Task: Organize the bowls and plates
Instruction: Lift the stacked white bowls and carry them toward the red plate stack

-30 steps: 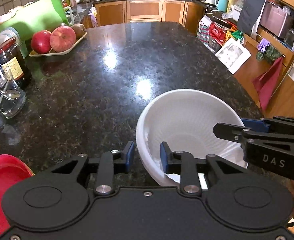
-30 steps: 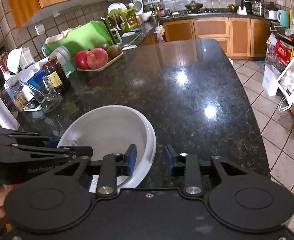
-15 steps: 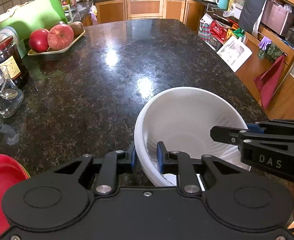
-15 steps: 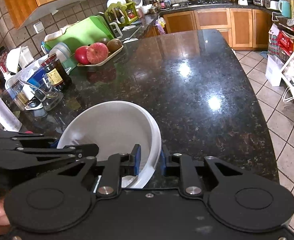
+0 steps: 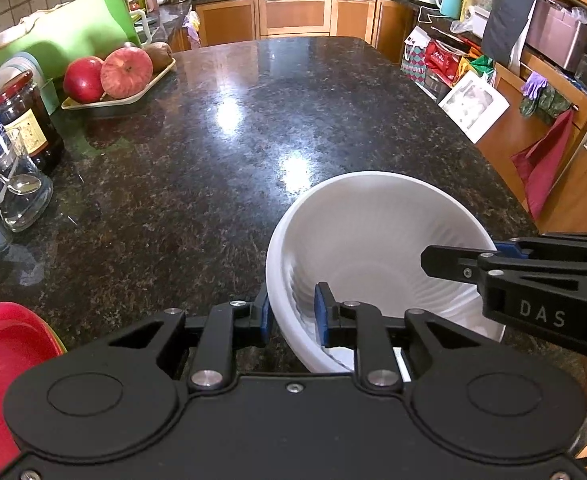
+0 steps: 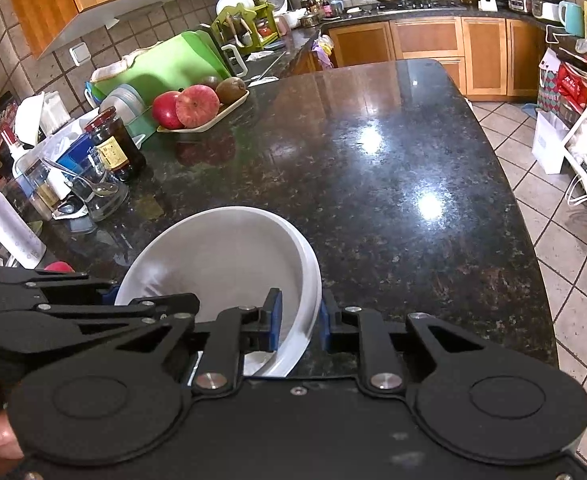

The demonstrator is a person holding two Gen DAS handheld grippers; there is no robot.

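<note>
A white ribbed bowl sits near the front of the dark granite counter. My left gripper straddles the bowl's left rim, one blue pad outside the wall and one inside. Its jaws are easing open a little, but the pads still touch the wall. In the right wrist view, my right gripper is shut on the right rim of the bowl. Each gripper shows in the other's view, the right gripper and the left gripper. A red plate lies at the near left.
Along the counter's left side stand a tray of apples, a dark jar and a glass with a spoon. A white bottle stands nearer. The counter's right edge drops to a tiled floor.
Both grippers' jaws have narrowed from a wider gap onto the bowl's rim, left side and right side. Neither hand nor the bowl has shifted noticeably.
</note>
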